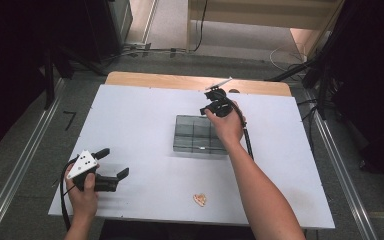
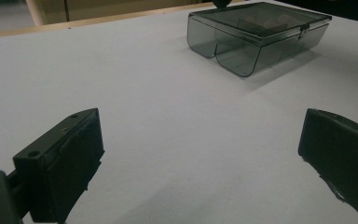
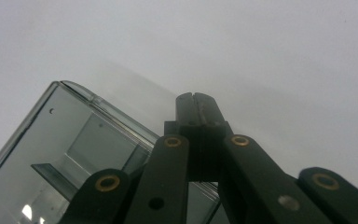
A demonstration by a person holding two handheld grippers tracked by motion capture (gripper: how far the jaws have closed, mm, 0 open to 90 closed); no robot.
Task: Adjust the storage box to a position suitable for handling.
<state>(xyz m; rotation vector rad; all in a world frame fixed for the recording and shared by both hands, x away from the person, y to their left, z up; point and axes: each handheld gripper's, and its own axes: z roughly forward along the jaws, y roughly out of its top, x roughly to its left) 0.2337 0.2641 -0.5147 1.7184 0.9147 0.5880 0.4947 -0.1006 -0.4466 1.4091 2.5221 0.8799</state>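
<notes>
A smoky grey see-through box (image 1: 198, 134) with inner dividers lies in the middle of the white table (image 1: 140, 115), its lid down. My right gripper (image 1: 211, 106) hovers over the box's far edge, held in a hand, with its jaws shut and nothing seen between them. In the right gripper view the closed tips (image 3: 196, 100) stand just past a corner of the box (image 3: 70, 154). My left gripper (image 1: 114, 162) rests low at the front left of the table, jaws wide open and holding nothing. The left gripper view shows the box (image 2: 256, 37) far ahead to the right of the gripper (image 2: 200, 154).
A small beige crumpled piece (image 1: 199, 199) lies near the table's front edge. A wooden strip (image 1: 190, 82) runs along the far edge. Cables and dark stands (image 1: 325, 75) flank the table on the floor.
</notes>
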